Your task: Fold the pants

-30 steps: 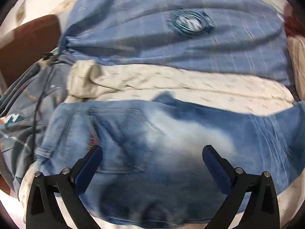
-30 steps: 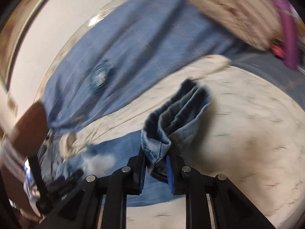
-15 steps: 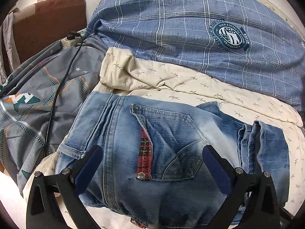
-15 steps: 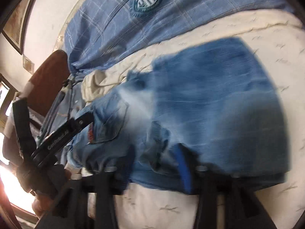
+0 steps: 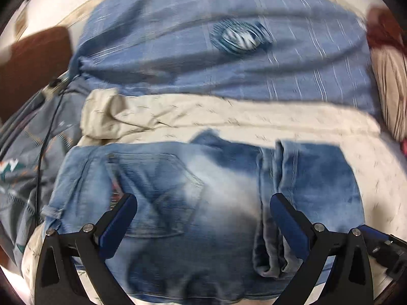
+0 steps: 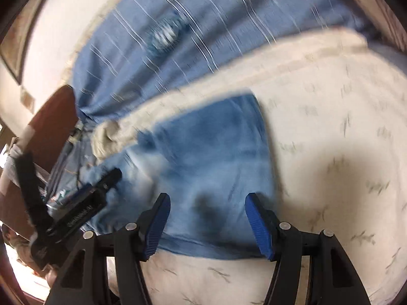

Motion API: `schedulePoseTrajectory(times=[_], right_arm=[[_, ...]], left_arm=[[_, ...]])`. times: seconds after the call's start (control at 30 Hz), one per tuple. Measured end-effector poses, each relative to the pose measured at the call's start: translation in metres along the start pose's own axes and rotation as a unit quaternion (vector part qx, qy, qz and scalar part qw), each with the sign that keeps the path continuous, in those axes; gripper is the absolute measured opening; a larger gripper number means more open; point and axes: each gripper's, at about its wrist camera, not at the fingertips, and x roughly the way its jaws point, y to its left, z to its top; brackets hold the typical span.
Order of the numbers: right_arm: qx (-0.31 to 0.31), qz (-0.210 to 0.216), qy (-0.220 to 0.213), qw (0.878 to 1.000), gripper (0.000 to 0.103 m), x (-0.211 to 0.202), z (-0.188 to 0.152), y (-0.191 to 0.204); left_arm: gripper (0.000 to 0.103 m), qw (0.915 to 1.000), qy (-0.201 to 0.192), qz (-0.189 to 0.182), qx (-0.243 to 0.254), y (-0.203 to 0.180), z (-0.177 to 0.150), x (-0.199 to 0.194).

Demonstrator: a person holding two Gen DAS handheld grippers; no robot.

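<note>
On the bed (image 6: 330,132), the jeans (image 5: 203,203) are lying folded, leg ends doubled onto the seat. Both the left tool (image 5: 203,225) and right tool (image 6: 207,222) are hovering spread wide, gripping nothing; pressing the fold flat seems wise.

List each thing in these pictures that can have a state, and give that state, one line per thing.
Jeans: folded over, legs lying across the seat, resting on the bed, held by neither gripper.
Left gripper: open, fingers apart above the jeans.
Right gripper: open, nothing between the fingers.
Sheet: spread out, bunched near the pillow.
Pillow: lying flat behind the jeans.
</note>
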Motion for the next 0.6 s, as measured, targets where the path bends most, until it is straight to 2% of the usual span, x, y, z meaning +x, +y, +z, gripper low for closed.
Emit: schedulePoseTrajectory(times=[0.07, 0.1, 0.13, 0.23, 0.27, 0.37, 0.5, 0.6], right_arm=[[-0.006, -0.002, 0.013, 1.0, 0.064, 0.007, -0.004, -0.005], [-0.008, -0.002, 0.015, 1.0, 0.064, 0.003, -0.001, -0.005], [-0.007, 0.008, 0.016, 1.0, 0.064, 0.001, 0.004, -0.004], [0.012, 0.044, -0.004, 0.999, 0.065, -0.007, 0.021, -0.003], [0.013, 0.044, -0.011, 0.999, 0.065, -0.007, 0.027, -0.002], [-0.001, 0.022, -0.022, 1.0, 0.065, 0.002, 0.047, 0.012], [0.0, -0.004, -0.025, 1.0, 0.065, 0.036, 0.068, 0.03], [0.005, -0.035, 0.02, 0.999, 0.069, 0.083, 0.071, 0.028]], left_arm=[[0.103, 0.9978, 0.039, 0.034, 0.042, -0.017, -0.007, 0.018], [0.103, 0.9939, 0.076, 0.05, 0.063, -0.023, -0.012, 0.034], [0.103, 0.9926, 0.094, 0.046, 0.062, -0.023, -0.015, 0.04], [0.103, 0.9964, 0.082, 0.014, 0.019, -0.009, -0.009, 0.033], [0.103, 0.9968, 0.078, 0.017, 0.011, -0.005, -0.008, 0.031], [0.103, 0.9975, 0.068, 0.017, -0.014, 0.004, -0.005, 0.027], [0.103, 0.9975, 0.026, 0.043, -0.05, 0.022, -0.002, 0.014], [0.103, 0.9945, 0.003, 0.071, -0.077, 0.041, 0.0, 0.01]])
